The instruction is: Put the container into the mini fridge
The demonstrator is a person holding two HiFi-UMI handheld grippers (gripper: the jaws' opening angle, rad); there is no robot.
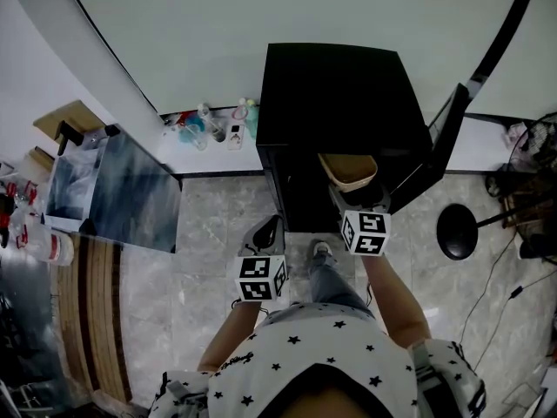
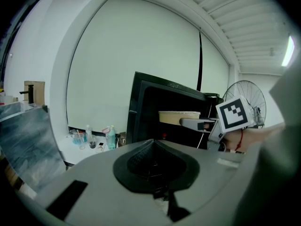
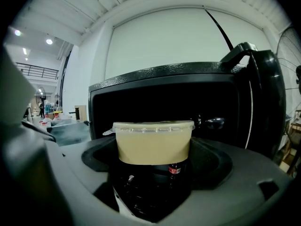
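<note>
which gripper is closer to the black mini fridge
Right. The right gripper holds the beige lidded container at the open front of the black mini fridge; the left gripper sits back, outside its front left corner.

Inside the mini fridge (image 3: 155, 102) it is too dark to see any shelf. The base of the container (image 3: 153, 144) is hidden by the right gripper (image 3: 153, 167). The small bottles (image 1: 209, 122) by the wall are too small to tell apart.
</note>
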